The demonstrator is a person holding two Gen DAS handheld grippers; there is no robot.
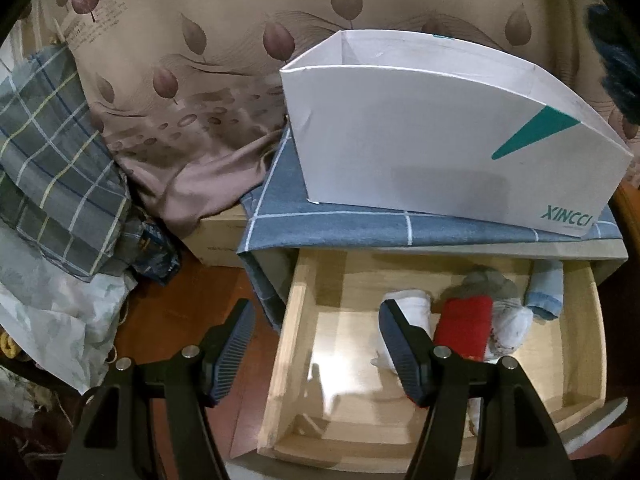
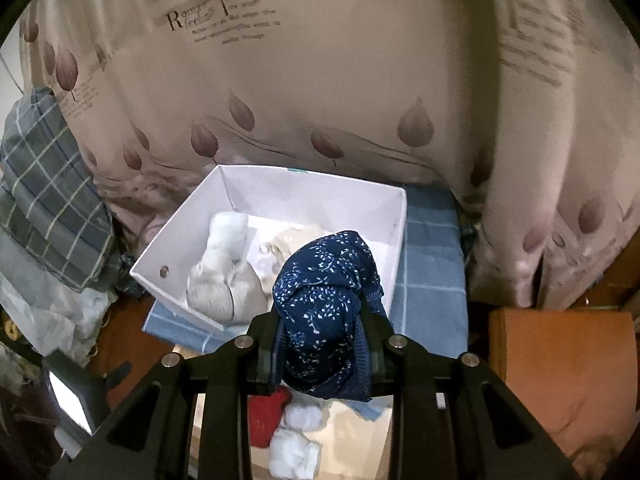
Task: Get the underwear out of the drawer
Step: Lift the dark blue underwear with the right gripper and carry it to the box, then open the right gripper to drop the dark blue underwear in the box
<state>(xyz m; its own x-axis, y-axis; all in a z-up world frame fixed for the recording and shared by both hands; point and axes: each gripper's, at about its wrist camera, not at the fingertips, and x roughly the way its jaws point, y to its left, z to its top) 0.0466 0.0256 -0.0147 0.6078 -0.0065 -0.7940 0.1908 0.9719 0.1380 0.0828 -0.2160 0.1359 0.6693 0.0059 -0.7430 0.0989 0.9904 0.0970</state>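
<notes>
The wooden drawer (image 1: 296, 312) stands pulled out below a cabinet top. Inside lie a white roll (image 1: 414, 308), a red roll (image 1: 464, 328), a grey-and-white bundle (image 1: 508, 320) and a light blue piece (image 1: 546, 292). My left gripper (image 1: 316, 348) hovers open over the drawer's left side, holding nothing. My right gripper (image 2: 320, 344) is shut on a dark blue floral piece of underwear (image 2: 324, 292), held up above the drawer (image 2: 360, 424) and just in front of the white box (image 2: 168, 256). The box holds several pale folded pieces (image 2: 224, 280).
The white box (image 1: 440, 140) sits on a blue checked cloth (image 1: 340, 220) over the cabinet. A leaf-print curtain (image 1: 200, 60) hangs behind. Plaid fabric (image 1: 52, 160) and a plastic bag (image 1: 52, 320) pile at the left. An orange-brown cushion (image 2: 568, 380) sits at the right.
</notes>
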